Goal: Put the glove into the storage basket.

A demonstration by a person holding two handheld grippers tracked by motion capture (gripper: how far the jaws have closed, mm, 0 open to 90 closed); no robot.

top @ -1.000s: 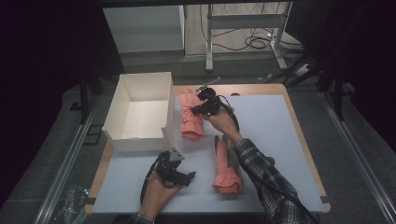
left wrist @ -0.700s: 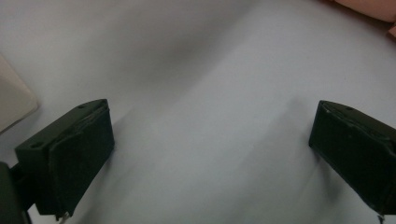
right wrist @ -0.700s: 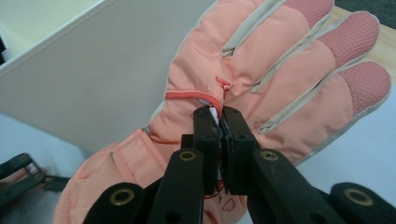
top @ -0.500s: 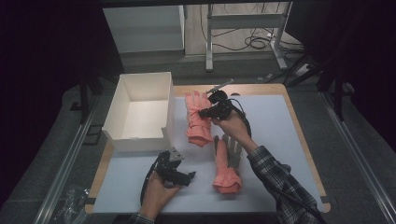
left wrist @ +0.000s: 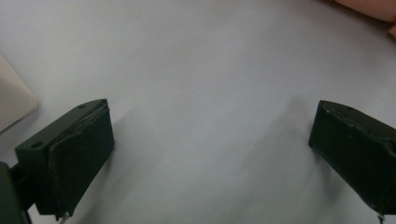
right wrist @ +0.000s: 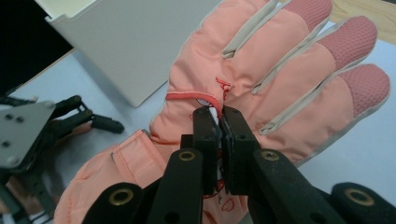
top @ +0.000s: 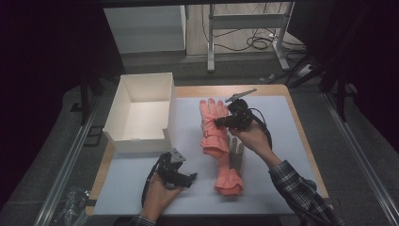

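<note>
The right hand-held gripper point(top: 220, 121) sits over the middle of the far glove point(top: 211, 125), its jaws clenched on a small pinch of the glove's pink fabric; in the right gripper view point(right wrist: 218, 122) the two black jaws meet on a fold just below the glove's point(right wrist: 261, 79) fingers, which spread away ahead of the jaws toward the desk's far edge. The glove's strapped cuff lies back under the gripper, toward the person. A second glove point(top: 229, 170) lies nearer the person, below and behind the right hand-held gripper, its grey palm part touching the first glove's cuff. The right hand point(top: 251, 139) grips the tool from behind with the wrist raised above the desk point(top: 282, 141), the plaid sleeve point(top: 301, 197) reaching in from the lower right, and the grey plate tilts up and away. The white box point(top: 141, 113) stands beyond the jaws' far side, to the left of the gloves, just beside them. The left hand-held gripper point(top: 186, 178) rests low near the desk's near edge, well apart from both gloves, held in the left hand point(top: 157, 197); in the left gripper view its jaws stand wide and released point(left wrist: 210, 154) over bare desk, with a sliver of pink glove at the top right corner.
</note>
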